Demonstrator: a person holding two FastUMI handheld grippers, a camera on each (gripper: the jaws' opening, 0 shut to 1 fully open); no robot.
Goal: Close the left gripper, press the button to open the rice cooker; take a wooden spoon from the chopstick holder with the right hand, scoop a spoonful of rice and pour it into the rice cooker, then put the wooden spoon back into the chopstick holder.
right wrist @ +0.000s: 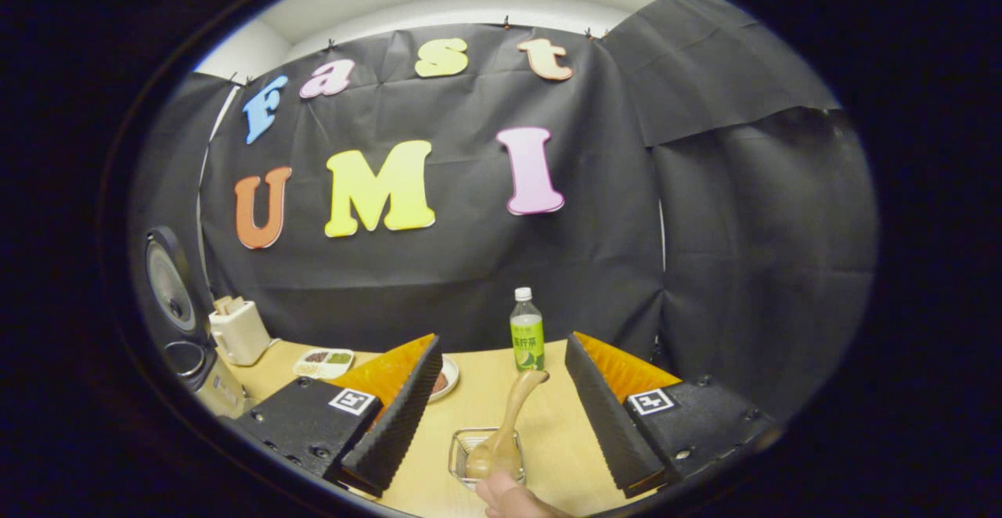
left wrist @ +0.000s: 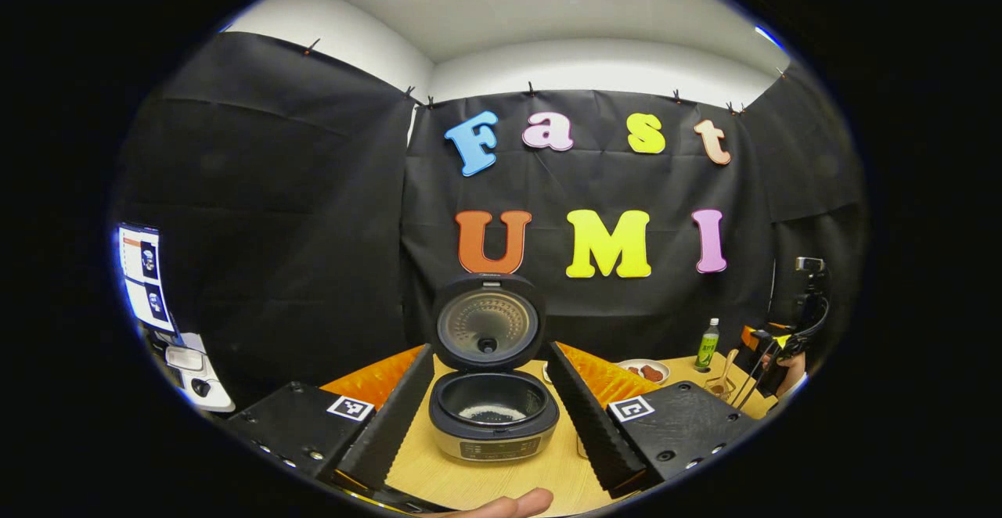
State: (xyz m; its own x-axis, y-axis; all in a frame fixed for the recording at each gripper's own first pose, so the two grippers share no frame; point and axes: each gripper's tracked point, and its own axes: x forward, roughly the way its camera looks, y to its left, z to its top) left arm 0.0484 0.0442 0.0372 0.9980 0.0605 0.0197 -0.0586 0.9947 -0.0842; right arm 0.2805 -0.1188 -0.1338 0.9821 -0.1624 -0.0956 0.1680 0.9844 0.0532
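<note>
Rice cooker (left wrist: 493, 412) stood lid-up on the bench (right wrist: 485, 393) before the wide-open, empty left gripper (left wrist: 491, 424); wooden spoon (right wrist: 505, 428) leaned in its holder (right wrist: 487, 455), straight ahead between the open, empty right gripper's (right wrist: 501, 436) fingers, handle tilted up-right.

left gripper view — faces open rice cooker (left wrist: 491, 377), close | right gripper view — over chopstick holder (right wrist: 487, 455) | shared: table (right wrist: 540, 416)
</note>
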